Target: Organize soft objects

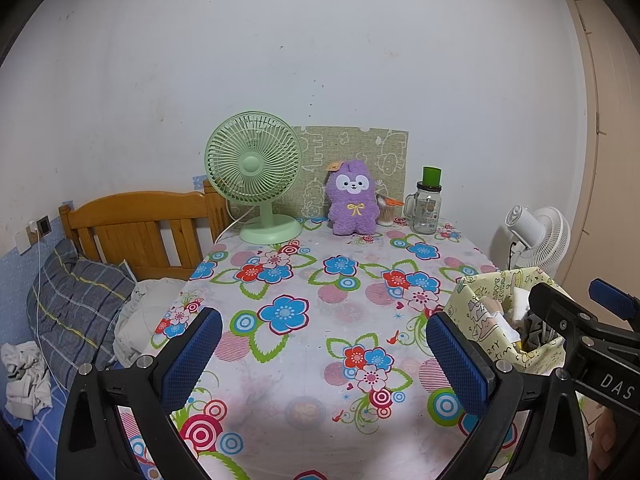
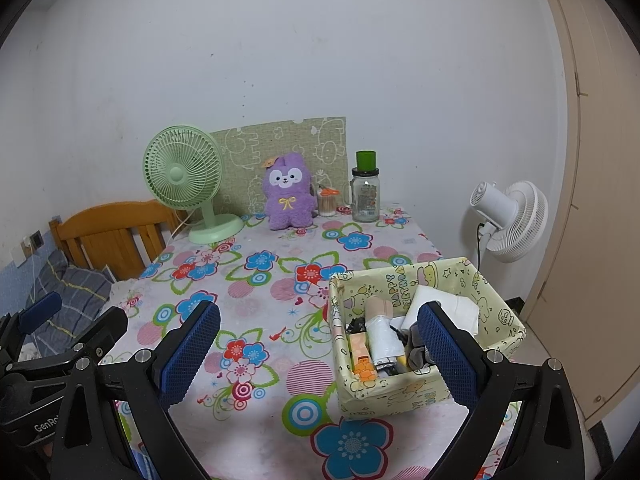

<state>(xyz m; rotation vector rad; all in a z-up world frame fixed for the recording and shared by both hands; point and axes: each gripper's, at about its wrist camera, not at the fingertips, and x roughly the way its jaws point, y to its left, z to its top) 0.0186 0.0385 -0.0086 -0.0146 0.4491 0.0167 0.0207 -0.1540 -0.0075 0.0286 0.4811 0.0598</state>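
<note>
We've got both tools hovering low over the near edge of the counter (image 2: 280,412), which wears a thin floral cloth, glossy-looking & a bit wrinkled. The left hand-held gripper (image 1: 324,356) has its blue, mesh-textured pads spread wide w/ nothing between them; the right hand-held gripper (image 2: 318,354) is spread just as wide, also empty, its right pad in front of the box's near corner.

The task's soft things sit in two spots. A purple plush toy (image 2: 288,194) stands upright at the back, fuzzy pile, yellow bow on the chest, leaning on or just in front of a green patterned mat (image 2: 280,140) propped against the wall — prob. kept there for display. The rest are packed in a yellow cartoon-print box (image 2: 404,396) on the counter's right side: a rolled white piece (image 2: 384,338), folded white cloth (image 2: 448,304), a beige roll (image 2: 378,306), some dark grey fabric & an orange-printed packet (image 2: 364,362). Rolled & stood on end, they fit tight — we judge that's the reason for the packing.

Hard stuff at the back: green desk fan (image 2: 184,176), glass mug-jar w/ green lid (image 2: 365,192), a small cup of cotton swabs (image 2: 326,202).

This fits either sorting nearly done, or the plush yet to go in; we can't tell which
</note>
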